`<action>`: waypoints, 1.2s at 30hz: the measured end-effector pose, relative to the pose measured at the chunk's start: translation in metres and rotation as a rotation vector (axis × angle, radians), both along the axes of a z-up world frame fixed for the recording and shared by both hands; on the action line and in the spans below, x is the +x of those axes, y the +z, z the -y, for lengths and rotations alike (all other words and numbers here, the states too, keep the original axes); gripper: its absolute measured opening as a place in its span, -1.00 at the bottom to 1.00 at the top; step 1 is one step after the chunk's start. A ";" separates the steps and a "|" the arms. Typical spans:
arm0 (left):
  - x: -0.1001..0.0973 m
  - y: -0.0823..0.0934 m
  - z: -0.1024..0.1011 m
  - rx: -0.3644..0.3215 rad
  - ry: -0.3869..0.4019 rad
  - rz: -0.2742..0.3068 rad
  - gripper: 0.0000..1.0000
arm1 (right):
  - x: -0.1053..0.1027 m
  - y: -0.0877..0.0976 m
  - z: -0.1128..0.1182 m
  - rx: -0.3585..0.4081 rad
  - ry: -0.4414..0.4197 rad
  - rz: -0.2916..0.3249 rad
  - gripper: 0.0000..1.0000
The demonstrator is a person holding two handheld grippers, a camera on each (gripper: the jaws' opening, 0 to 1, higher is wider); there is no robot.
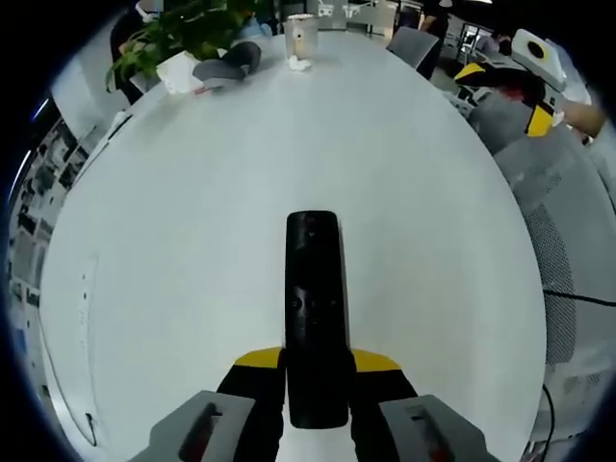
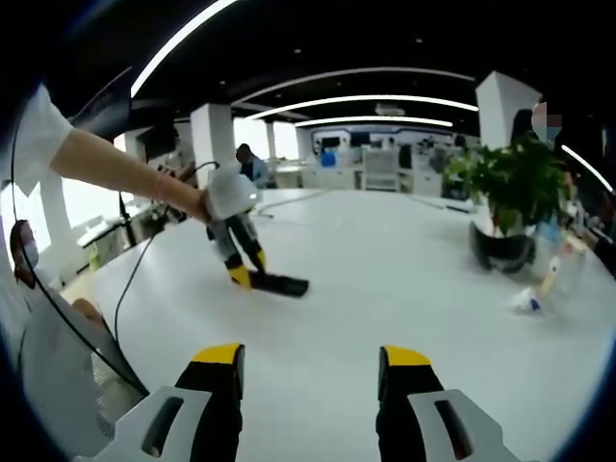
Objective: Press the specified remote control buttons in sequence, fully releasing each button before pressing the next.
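In the left gripper view, the remote control (image 1: pixel 313 308) is clamped at its near end between the yellow-tipped jaws of the left gripper (image 1: pixel 316 371), its long axis running straight ahead toward 12 o'clock over the white table (image 1: pixel 192 241). In the right gripper view, the right gripper (image 2: pixel 313 371) is seen with jaws spread wide and nothing between them. From it, the remote (image 2: pixel 279 284) lies well apart at about 11 o'clock, held low against the table (image 2: pixel 404 279). The right gripper is judged free to do the pressing, so the buttons would be approached from that side.
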State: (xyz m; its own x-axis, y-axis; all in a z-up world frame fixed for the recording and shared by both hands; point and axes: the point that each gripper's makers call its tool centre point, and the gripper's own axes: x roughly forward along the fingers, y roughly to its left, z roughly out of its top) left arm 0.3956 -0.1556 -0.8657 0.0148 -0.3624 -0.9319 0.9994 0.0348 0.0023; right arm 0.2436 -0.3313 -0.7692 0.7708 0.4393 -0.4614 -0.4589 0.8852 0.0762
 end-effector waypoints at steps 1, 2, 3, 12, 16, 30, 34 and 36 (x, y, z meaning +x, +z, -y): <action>0.000 0.000 0.000 0.001 -0.001 0.000 -0.53 | 0.000 0.000 0.000 0.001 0.000 0.000 0.07; 0.000 0.000 0.000 0.000 -0.001 0.001 -0.53 | 0.000 0.000 0.000 0.001 0.000 0.000 0.07; 0.000 0.000 0.000 0.000 0.000 0.000 -0.53 | 0.000 0.000 0.000 0.001 0.000 0.000 0.07; -0.003 0.000 0.000 -0.009 0.008 0.000 -0.53 | 0.000 0.000 -0.001 0.000 0.004 0.000 0.07; -0.004 0.000 0.000 -0.016 0.017 0.000 -0.53 | 0.000 0.000 -0.001 0.001 0.005 0.000 0.07; -0.009 0.000 0.001 -0.023 0.015 0.002 -0.53 | 0.000 -0.001 -0.002 -0.001 0.010 -0.004 0.07; -0.011 -0.001 0.001 -0.029 0.018 0.001 -0.53 | 0.000 -0.001 -0.002 -0.003 0.012 -0.004 0.07; -0.013 -0.001 0.001 -0.031 0.020 0.001 -0.53 | -0.001 -0.001 -0.003 -0.003 0.013 -0.003 0.07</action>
State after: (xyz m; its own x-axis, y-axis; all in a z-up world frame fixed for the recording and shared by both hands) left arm 0.3831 -0.1570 -0.8662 0.0235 -0.3906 -0.9203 0.9985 0.0551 0.0021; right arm 0.2431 -0.3287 -0.7701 0.7639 0.4479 -0.4647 -0.4700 0.8795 0.0751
